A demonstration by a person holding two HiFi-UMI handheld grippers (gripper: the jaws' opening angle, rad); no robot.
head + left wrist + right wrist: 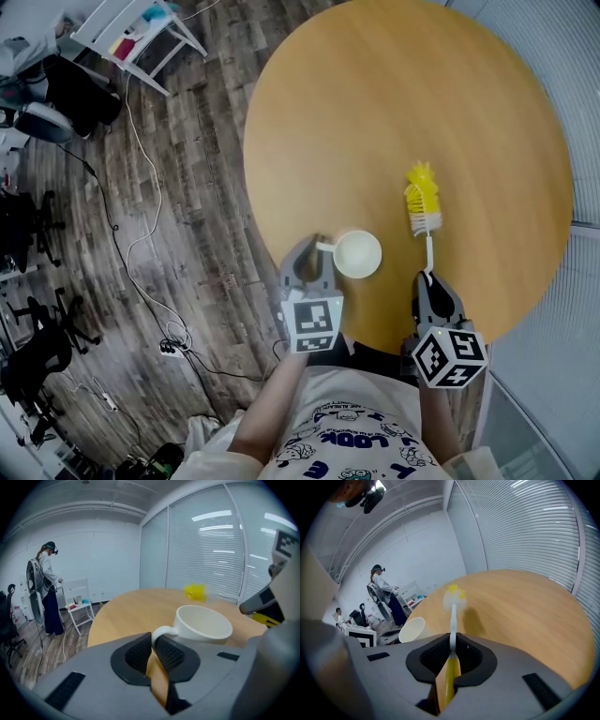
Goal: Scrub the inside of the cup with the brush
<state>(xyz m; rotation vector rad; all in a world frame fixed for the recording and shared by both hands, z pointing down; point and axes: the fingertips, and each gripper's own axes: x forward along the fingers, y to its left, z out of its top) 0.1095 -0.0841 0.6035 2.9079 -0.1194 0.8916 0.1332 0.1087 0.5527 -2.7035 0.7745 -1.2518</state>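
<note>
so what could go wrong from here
The left gripper holds the cup only by its thin handle, so it could twist when scrubbed. The cup sits near the table edge and might slide off. The right gripper pinches the brush far from its bristles, so it may pivot.

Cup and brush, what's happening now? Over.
Left hand-held gripper shut on cup handle. Right hand-held gripper shut on brush. Brush not yet in cup. Nothing between.

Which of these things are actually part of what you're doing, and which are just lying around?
In the job: white ceramic cup, handle pinched in left claw; yellow-bristled white-stemmed brush, held in right claw; round wooden table.
Lying about: white shelf rack, black office chairs, floor cables.
</note>
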